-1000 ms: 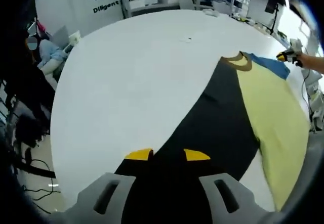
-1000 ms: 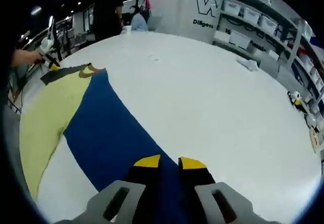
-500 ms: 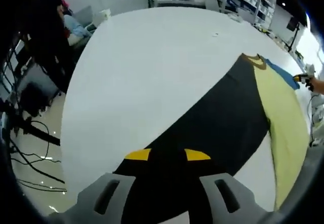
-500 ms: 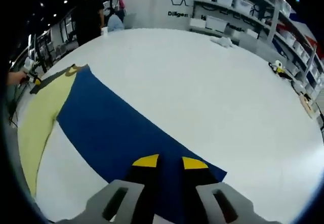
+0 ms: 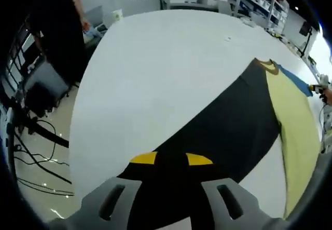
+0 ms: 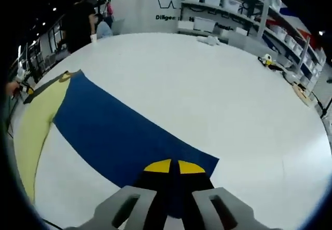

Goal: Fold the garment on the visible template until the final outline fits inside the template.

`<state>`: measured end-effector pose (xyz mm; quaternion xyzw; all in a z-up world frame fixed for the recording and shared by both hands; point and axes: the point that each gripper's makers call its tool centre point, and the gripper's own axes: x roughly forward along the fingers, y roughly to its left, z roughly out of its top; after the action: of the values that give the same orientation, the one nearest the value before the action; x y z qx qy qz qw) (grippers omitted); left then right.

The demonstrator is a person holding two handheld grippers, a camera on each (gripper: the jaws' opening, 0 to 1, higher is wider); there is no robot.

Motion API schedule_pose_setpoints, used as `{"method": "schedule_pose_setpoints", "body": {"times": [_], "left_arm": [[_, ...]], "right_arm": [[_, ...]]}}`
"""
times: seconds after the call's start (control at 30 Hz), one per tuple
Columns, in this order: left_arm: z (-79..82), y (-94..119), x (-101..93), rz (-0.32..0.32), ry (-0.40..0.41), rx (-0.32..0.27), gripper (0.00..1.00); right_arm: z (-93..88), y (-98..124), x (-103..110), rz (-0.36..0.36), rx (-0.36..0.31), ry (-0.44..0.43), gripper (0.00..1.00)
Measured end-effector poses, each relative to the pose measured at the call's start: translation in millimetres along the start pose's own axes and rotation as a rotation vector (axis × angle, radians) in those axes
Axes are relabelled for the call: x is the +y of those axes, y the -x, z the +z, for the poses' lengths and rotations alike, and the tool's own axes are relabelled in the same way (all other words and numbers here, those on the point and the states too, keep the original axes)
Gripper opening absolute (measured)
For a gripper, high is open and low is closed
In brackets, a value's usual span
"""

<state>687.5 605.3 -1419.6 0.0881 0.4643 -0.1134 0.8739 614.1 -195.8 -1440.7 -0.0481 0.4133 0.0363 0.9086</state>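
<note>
Left gripper view first: the left gripper [image 5: 171, 160] is down low on the table [image 5: 155, 58], its yellow tips set apart with the black panel of the garment [image 5: 228, 121] lying between and under them. It looks like a hold on the black edge, but whether the jaws actually pinch the cloth I cannot tell. The black panel fans away toward a brown collar [image 5: 268, 66], with a pale yellow panel [image 5: 295, 116] beside it and a sliver of blue beyond. A person in dark clothes [image 5: 62, 27] stands off the table's far side.

Over to the right gripper view: the right gripper [image 6: 170, 166] has its tips pressed nearly together on the near corner of the blue panel [image 6: 119, 131], so it is pinching that corner. The cloth stretches flat and wide toward the collar.

Handling call: this is thin, light, limp fabric. It will sag and drag on the table, so corners and hems are the places to take hold, keeping the edge taut between both hands. No template outline is clear to me here.
</note>
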Motion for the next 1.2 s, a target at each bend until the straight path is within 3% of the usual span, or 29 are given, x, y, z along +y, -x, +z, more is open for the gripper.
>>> {"method": "schedule_pose_setpoints", "body": {"times": [0.1, 0.2, 0.23, 0.3, 0.5, 0.87, 0.97, 1.07, 1.2], "left_arm": [[-7.4, 5, 2.2, -0.002, 0.025, -0.006, 0.28], [-25.4, 3, -0.1, -0.012, 0.010, 0.048, 0.28], [-15.8, 0, -4.1, -0.039, 0.014, -0.019, 0.28], [-21.1, 1, 1.7, -0.013, 0.033, 0.008, 0.29], [-22.6, 1, 14.6, 0.009, 0.068, -0.013, 0.35], [-34.0, 8, 30.9, 0.038, 0.134, -0.025, 0.36], [-33.8, 8, 30.7, 0.041, 0.136, -0.023, 0.36], [-32.7, 10, 33.4, 0.061, 0.129, -0.026, 0.39], [-22.4, 19, 32.9, 0.065, 0.128, -0.069, 0.36]], "right_arm": [[-2.6, 2, -2, -0.004, 0.016, 0.011, 0.00], [-3.5, 3, -3, -0.015, 0.002, 0.004, 0.00], [-3.9, 3, -3, -0.017, 0.001, 0.004, 0.00], [-4.9, 4, -4, -0.023, 0.000, 0.005, 0.00], [-7.5, 7, -5, -0.034, 0.000, -0.002, 0.00], [-9.4, 8, -5, -0.041, -0.003, -0.009, 0.00], [-9.3, 8, -5, -0.037, 0.008, -0.022, 0.00], [-11.1, 9, -6, -0.037, 0.063, -0.019, 0.00], [-7.9, 21, -13, -0.060, 0.016, -0.059, 0.03]]}}
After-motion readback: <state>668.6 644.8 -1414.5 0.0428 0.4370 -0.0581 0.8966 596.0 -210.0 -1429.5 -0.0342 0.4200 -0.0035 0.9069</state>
